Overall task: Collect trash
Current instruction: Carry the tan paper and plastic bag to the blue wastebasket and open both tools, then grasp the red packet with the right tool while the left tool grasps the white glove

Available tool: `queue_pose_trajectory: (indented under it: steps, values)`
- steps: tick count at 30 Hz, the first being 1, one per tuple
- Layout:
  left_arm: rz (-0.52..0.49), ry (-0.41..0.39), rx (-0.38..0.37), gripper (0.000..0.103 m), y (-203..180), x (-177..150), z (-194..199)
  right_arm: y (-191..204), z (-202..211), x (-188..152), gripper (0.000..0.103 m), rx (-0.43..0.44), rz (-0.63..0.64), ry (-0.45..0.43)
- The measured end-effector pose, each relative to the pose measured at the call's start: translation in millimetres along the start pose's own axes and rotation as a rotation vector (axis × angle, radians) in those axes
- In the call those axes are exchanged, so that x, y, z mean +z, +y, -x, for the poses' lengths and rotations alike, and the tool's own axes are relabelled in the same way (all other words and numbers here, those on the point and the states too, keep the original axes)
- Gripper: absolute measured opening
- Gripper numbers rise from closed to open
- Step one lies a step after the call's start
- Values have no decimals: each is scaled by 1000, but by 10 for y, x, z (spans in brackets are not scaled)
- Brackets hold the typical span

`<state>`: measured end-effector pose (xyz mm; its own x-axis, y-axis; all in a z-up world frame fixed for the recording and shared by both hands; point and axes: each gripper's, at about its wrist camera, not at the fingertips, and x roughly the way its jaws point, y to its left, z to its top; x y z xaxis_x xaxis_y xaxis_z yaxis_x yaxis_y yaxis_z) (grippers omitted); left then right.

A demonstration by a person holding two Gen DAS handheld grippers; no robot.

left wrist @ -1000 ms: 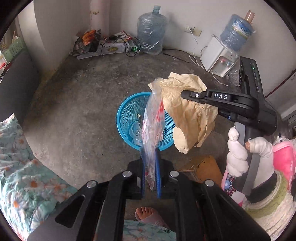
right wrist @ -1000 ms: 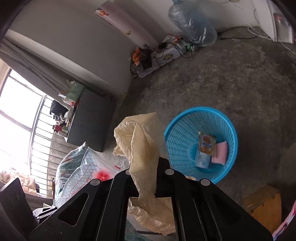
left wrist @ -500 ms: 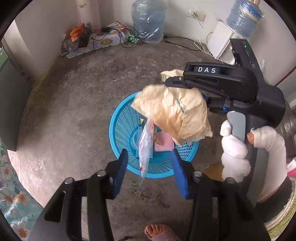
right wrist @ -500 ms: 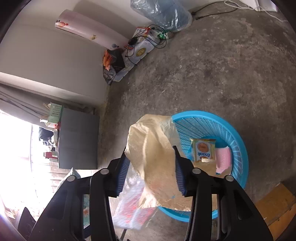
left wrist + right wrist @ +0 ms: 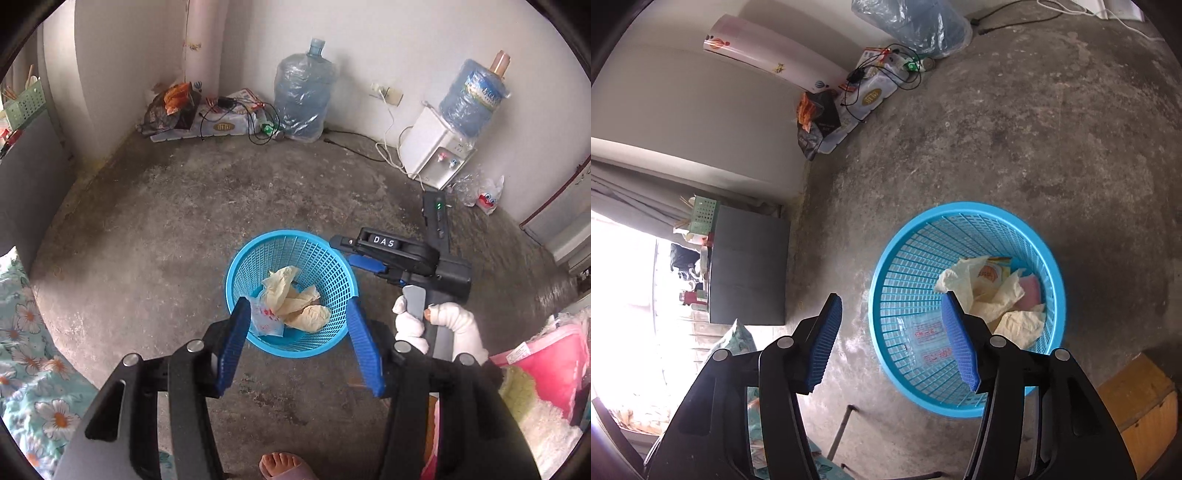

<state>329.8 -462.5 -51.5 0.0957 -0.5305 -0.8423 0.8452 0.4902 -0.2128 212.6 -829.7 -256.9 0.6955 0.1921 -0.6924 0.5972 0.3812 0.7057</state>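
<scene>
Both tongs, left gripper & right gripper, now gape empty; paper & plastic bag dropped into basket. Risk: light paper rebounding out.

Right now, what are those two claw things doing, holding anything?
Left gripper: open, holding nothing, above the round blue plastic mesh basket.
Right gripper: open, holding nothing, beside the same basket.

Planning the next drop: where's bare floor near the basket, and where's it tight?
Bare concrete floor lies between the blue basket, the back-wall clutter and the water dispenser. Crowded: beside the basket, where the wooden box sits, and the corner by the water jug. Both the left gripper and the right gripper are open.
</scene>
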Motion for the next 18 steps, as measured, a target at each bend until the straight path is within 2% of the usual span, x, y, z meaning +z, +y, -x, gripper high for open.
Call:
queue_pose_trajectory:
  steps: [3, 6, 9, 14, 18]
  values:
    - [-4, -68, -16, 53, 24, -98, 639, 45, 216, -131, 54, 17, 15, -4]
    - [-13, -166, 24, 57, 73, -328, 1378, 190, 555, -367, 54, 33, 97, -29]
    - [1, -259, 76, 61, 166, -690, 2136, 370, 926, -654, 54, 59, 171, -42]
    - [117, -359, 201, 67, 401, -1585, 3185, 815, 1474, -1293, 56, 41, 357, -41]
    - [287, -422, 339, 68, 639, -2490, 3784, 1164, 1740, -1876, 59, 166, 473, 53]
